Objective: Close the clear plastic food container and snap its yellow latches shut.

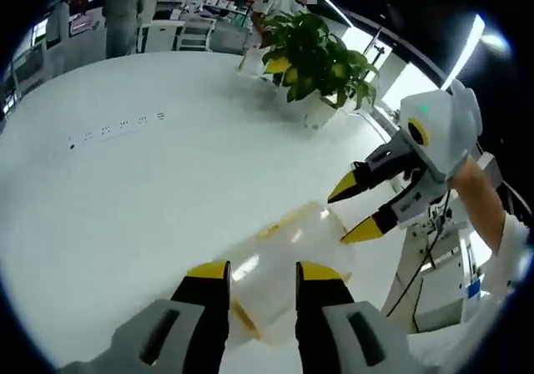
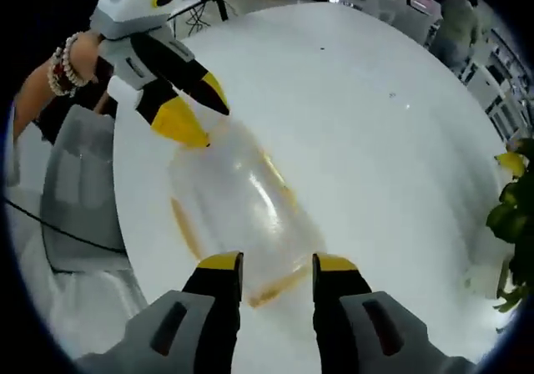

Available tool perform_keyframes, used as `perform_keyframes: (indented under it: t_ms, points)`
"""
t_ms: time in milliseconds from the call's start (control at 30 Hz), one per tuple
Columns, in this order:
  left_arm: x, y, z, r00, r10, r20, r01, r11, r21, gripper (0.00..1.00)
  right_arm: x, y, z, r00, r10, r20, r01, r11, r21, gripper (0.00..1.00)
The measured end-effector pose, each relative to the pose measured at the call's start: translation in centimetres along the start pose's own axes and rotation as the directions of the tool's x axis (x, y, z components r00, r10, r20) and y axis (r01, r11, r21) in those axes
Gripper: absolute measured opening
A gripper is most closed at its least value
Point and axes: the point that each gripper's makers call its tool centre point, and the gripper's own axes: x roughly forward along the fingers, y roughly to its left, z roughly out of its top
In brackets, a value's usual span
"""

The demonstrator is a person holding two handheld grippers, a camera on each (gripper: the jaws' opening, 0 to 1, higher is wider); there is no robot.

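Large white round desk (image 1: 125, 190), bare across most of its top. A row of small dark marks (image 1: 117, 127) sits well in from the far edge in the left gripper view.

Potted green plant (image 1: 317, 61) in a white pot stands on the desk near its far edge; some leaves yellow. In the right gripper view its leaves (image 2: 513, 215) show at the desk's right-hand edge.

Grey chair (image 2: 79, 190) pushed up beside the desk edge, just off the container's end in the right gripper view. People stand among shelves and furniture beyond the desk (image 1: 125, 11).

Clear plastic food container (image 2: 238, 203) lies on the desk close to the near edge, between the two claws. Yellow latches (image 2: 188, 228) run along its sides; one more yellow strip (image 2: 275, 286) at the end nearest the right claw. In the left gripper view the container (image 1: 288, 257) sits just past the left claw's tips. Cannot tell whether the lid is seated or the latches snapped.

Left claw (image 1: 263, 271): jaws parted a moderate gap, nothing between them; tips at the container's end, contact unclear. From the right gripper view it (image 2: 196, 115) reaches in from the chair side, tips at the container's far end.

Right claw (image 2: 274, 264): jaws apart, empty, tips over the container's near end. In the left gripper view it (image 1: 355, 211) is spread, lower tip at the container's corner.
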Motion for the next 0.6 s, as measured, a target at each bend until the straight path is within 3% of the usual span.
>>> perform_keyframes:
  t_ms: [400, 600]
  points:
    - [1.1, -2.2, -1.2, 0.999, -0.044, -0.018, 0.045, 0.994, 0.102, 0.23, 0.4, 0.2, 1.0, 1.0, -0.005, 0.007, 0.005, 0.997, -0.075, 0.24]
    - [1.5, -2.9, -1.7, 0.999, -0.049, -0.012, 0.05, 0.993, 0.107, 0.21, 0.5, 0.5, 1.9, 0.999, -0.002, 0.033, 0.005, 0.995, -0.099, 0.19]
